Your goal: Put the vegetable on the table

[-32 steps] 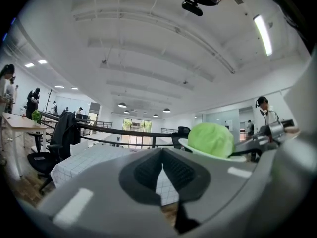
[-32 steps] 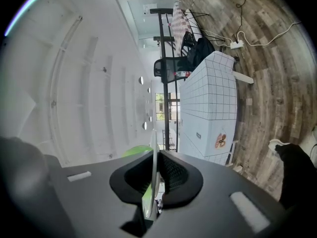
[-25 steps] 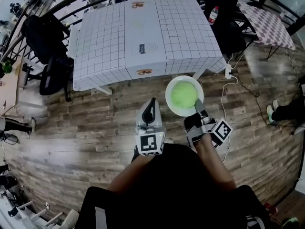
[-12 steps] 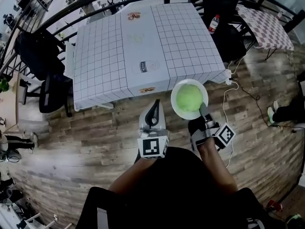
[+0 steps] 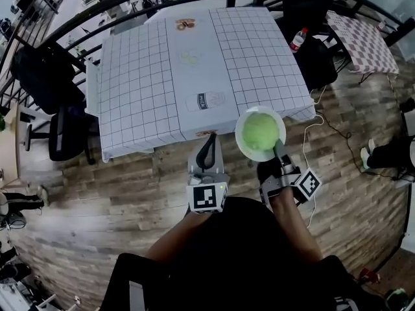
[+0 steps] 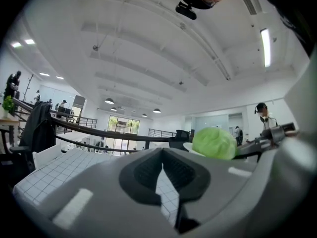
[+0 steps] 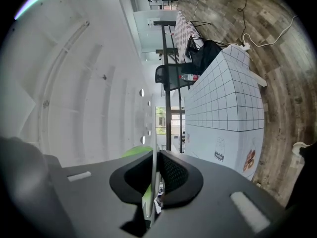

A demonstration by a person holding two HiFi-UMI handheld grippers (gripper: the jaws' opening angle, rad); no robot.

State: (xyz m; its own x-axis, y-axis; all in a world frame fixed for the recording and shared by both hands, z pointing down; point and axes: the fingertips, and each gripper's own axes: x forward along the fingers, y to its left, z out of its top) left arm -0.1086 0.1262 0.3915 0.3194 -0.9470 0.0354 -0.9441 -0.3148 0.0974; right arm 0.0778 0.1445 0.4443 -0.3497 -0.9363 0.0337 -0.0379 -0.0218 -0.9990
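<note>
A round green cabbage lies in a white plate held in the air over the near right corner of the table, which has a white grid cloth. My right gripper is shut on the plate's near rim; in the right gripper view the plate's edge stands clamped between the jaws with the cabbage to its left. My left gripper is shut on nothing, just left of the plate at the table's near edge. The left gripper view shows the cabbage and plate at right.
A black railing curves behind the table. Black chairs stand at the left and a chair with a red-capped bottle at the right. A checked second table is far right. A white cable runs over the wooden floor.
The person has stepped toward the table. The plate with the cabbage, earlier over the floor in front of the table, is now above its near right corner. Both grippers stayed shut.
</note>
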